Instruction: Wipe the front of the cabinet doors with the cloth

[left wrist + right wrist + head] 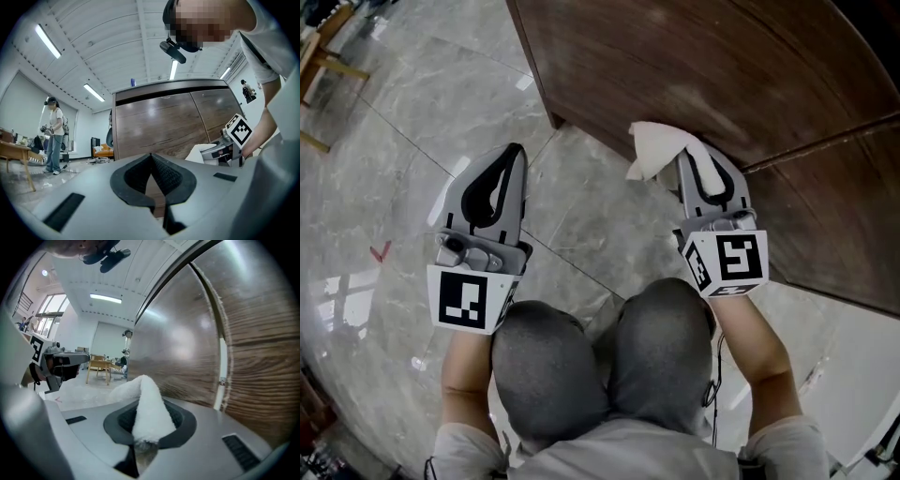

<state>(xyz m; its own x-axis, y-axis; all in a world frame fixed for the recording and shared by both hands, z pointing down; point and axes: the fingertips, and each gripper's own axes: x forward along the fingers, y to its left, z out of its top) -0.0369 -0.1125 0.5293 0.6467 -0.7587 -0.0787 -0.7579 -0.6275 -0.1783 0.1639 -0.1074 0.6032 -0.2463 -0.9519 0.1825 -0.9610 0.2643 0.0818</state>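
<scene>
Two tongs show. The right tongs (pixel 677 165) are clenched on the white cloth (pixel 659 150), whose free end lies at the foot of the cabinet doors (pixel 722 75); these fill the head view from 12 to 3 o'clock. The left tongs (pixel 516 155), at 9 o'clock, are clenched on nothing. Whether cloth touches wood is unclear, and no sure wiped track shows, so most wiping seems left. No brand or writing is legible, only marker squares (pixel 733 258).

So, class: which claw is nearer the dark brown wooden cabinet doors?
Right. The right claw, shut on a white cloth, is close in front of the dark brown wooden cabinet doors; the left claw is out over the grey marble floor, beyond the cabinet's corner.
</scene>
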